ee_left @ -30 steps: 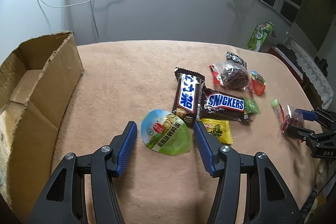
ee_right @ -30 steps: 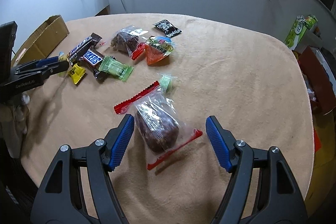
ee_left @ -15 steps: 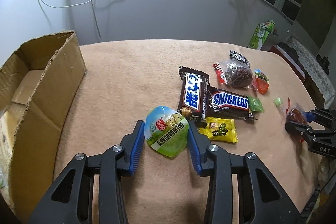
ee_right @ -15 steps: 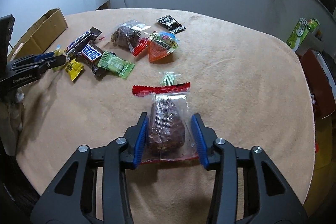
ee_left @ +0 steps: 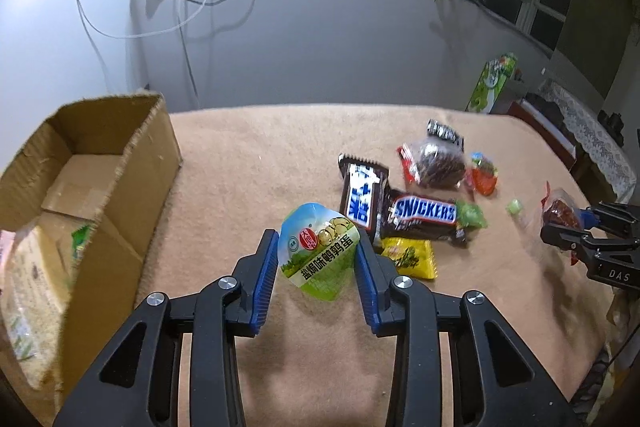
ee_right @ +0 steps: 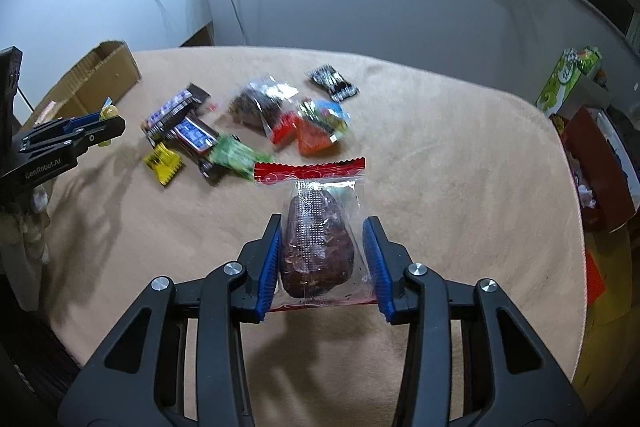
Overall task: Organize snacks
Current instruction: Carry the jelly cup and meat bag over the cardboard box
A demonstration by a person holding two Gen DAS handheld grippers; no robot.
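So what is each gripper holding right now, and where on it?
The left gripper pinches the green egg snack pouch by its sides. The right gripper squeezes the clear bag around its dark filling.

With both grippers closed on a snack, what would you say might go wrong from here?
1. The left gripper pinches the green pouch only by its edges; this soft pack could buckle and slip out on the way to the cardboard box.
2. The right gripper squeezes the clear packet over its dark contents, which may get crushed.
3. Both loads heading for one box could make the grippers collide.
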